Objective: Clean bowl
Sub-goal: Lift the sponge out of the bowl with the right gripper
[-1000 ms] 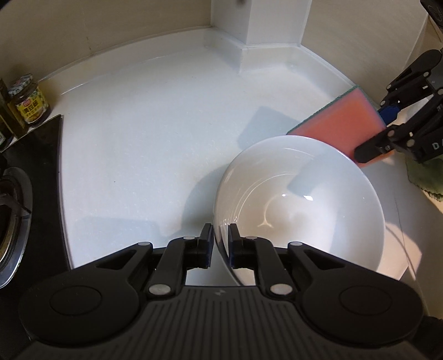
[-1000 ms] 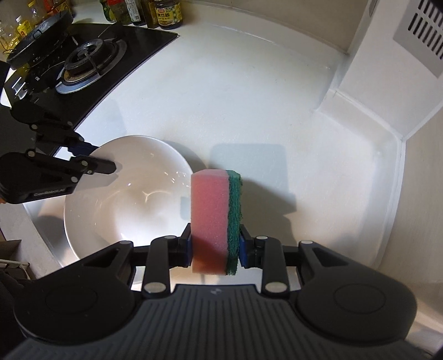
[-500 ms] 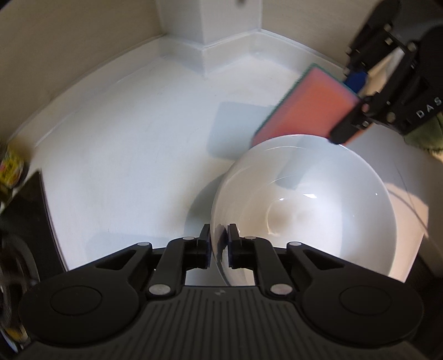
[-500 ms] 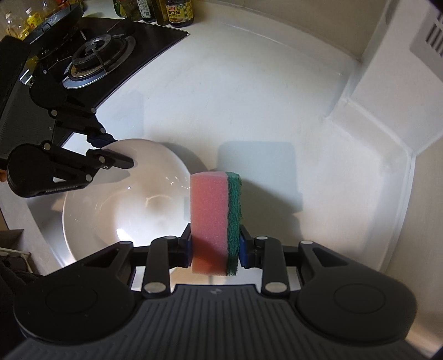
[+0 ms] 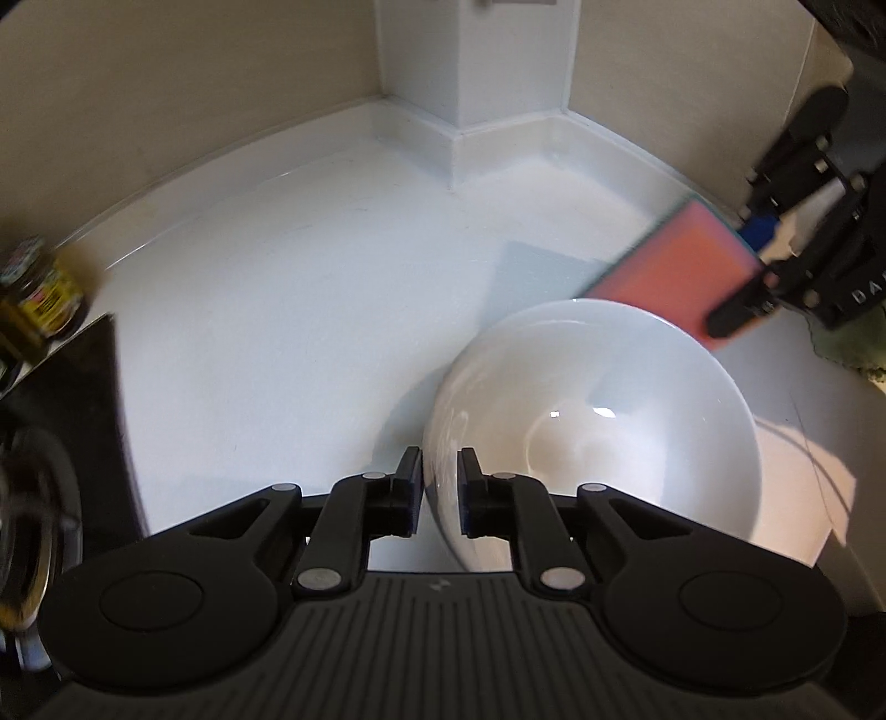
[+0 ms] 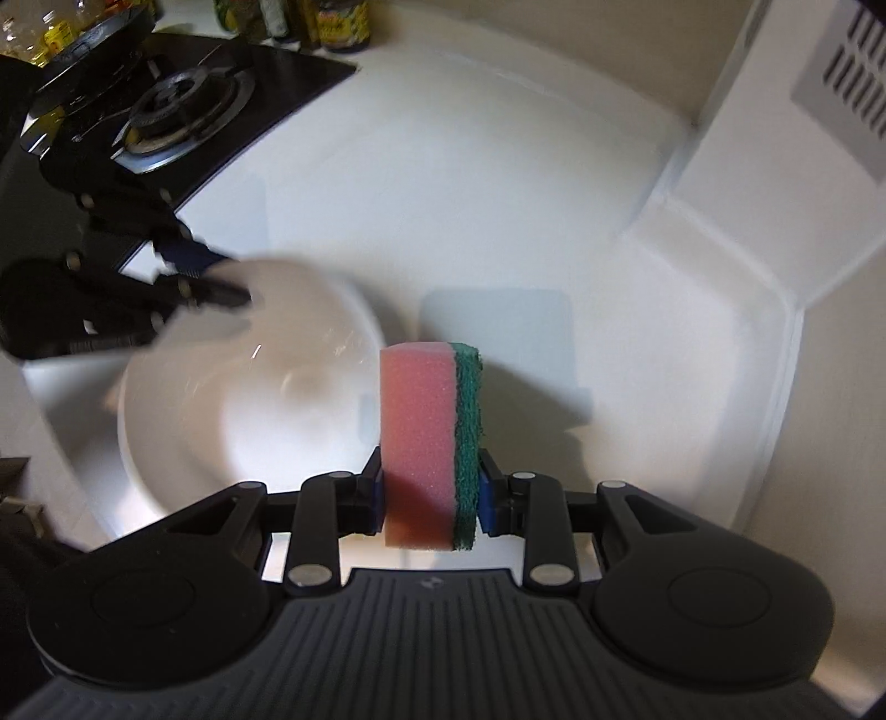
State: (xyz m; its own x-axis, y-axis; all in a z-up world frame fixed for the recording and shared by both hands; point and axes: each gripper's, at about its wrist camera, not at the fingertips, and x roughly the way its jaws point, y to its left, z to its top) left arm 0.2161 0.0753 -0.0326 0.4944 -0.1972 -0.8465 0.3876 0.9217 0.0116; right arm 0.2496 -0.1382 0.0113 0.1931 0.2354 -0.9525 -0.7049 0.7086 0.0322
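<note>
A white bowl [image 5: 609,421] [image 6: 249,421] sits over the white counter [image 5: 277,277]. My left gripper [image 5: 437,487] [image 6: 227,279] straddles its near rim, one pad outside and one inside. The jaws are opening a little, with the rim still caught between the pads. My right gripper [image 6: 429,493] [image 5: 739,277] is shut on a pink sponge with a green scouring side [image 6: 421,432] [image 5: 675,277]. It holds the sponge upright, just past the bowl's far rim and above the counter, not touching the bowl's inside.
A black gas hob [image 6: 177,105] [image 5: 66,415] lies to the left, with several jars and bottles [image 6: 338,22] behind it and one jar [image 5: 39,299] near its corner. A wall pillar [image 5: 470,66] stands at the back. A green cloth [image 5: 853,343] lies at the right.
The left gripper's jaws have spread wider around the rim, and its view has swung while the bowl kept its place between the fingers. The sponge stays in the right gripper, shifted slightly.
</note>
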